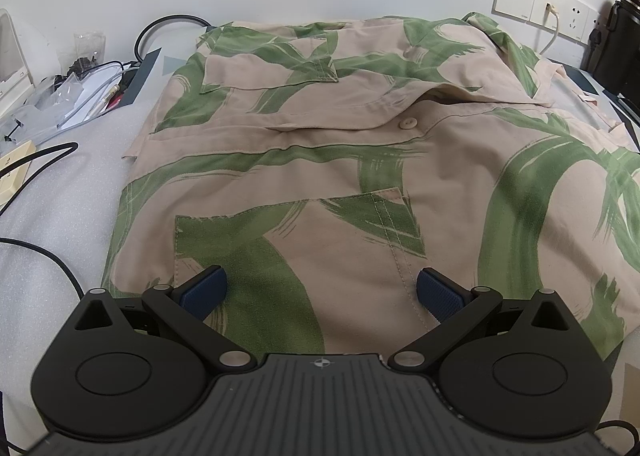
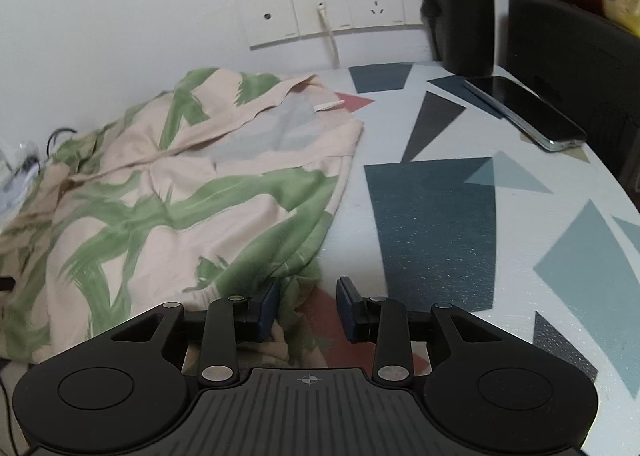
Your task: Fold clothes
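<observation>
Shirt (image 1: 320, 160) spread on the bench (image 2: 440, 216), both grippers poised with jaws open.
Left gripper (image 1: 320, 290) hovers over the front; right gripper (image 2: 306, 306) straddles the bunched edge, likely ready to pinch for a fold.

Patterned table (image 2: 436, 216) w/ shirt (image 2: 160, 208), phone (image 2: 524, 110), bottle (image 2: 464, 4).

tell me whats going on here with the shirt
A person with a tool in each hand is set to fold a beige and green shirt spread on the table. The left tool is open over the shirt's front; the right tool is open at its edge. Neither grips cloth.
</observation>
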The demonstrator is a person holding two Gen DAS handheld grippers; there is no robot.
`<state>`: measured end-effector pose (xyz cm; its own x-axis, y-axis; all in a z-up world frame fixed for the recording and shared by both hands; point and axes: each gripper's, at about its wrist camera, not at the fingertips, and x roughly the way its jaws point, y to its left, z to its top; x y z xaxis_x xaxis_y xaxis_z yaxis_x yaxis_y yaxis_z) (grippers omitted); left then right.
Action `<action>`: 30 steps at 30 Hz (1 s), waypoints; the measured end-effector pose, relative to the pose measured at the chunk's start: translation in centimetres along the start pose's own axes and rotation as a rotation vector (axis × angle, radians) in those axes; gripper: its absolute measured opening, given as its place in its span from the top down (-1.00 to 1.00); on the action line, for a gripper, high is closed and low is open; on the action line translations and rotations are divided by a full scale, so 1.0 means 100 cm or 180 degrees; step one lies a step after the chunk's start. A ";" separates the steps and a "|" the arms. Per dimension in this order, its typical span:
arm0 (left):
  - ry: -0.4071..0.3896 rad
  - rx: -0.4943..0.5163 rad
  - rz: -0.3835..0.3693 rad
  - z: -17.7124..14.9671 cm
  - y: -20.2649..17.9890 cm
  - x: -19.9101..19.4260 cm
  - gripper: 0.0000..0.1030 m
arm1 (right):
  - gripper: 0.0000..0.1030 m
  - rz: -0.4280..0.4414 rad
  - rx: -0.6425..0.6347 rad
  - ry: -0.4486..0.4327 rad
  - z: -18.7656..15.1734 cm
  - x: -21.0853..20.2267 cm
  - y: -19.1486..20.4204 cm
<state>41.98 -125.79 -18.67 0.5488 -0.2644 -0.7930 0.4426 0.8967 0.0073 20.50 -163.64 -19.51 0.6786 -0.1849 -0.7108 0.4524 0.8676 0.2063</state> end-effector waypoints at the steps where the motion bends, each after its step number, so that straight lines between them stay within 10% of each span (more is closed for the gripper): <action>1: -0.0004 0.0000 -0.0001 0.000 0.000 0.000 -1.00 | 0.44 -0.0007 -0.0009 0.0006 0.001 0.001 0.002; 6: -0.0025 0.0003 -0.0005 -0.001 0.000 0.000 -1.00 | 0.92 0.0101 0.0136 0.0104 0.005 0.003 0.004; 22: -0.0072 0.0023 -0.0036 -0.003 0.002 -0.001 -1.00 | 0.98 -0.1278 0.0974 -0.0778 -0.022 -0.126 -0.050; 26: -0.0090 0.0031 -0.0048 -0.003 0.003 -0.001 -1.00 | 0.98 -0.1590 0.1132 -0.0627 -0.038 -0.142 -0.057; 30: -0.0107 0.0038 -0.0055 -0.004 0.003 -0.001 -1.00 | 0.94 -0.1245 0.0912 -0.0060 -0.051 -0.122 -0.046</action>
<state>41.82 -125.39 -18.85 0.5646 -0.2918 -0.7721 0.4606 0.8876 0.0013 7.17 -163.02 -15.22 0.4350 -0.4825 -0.7602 0.8151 0.5698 0.1047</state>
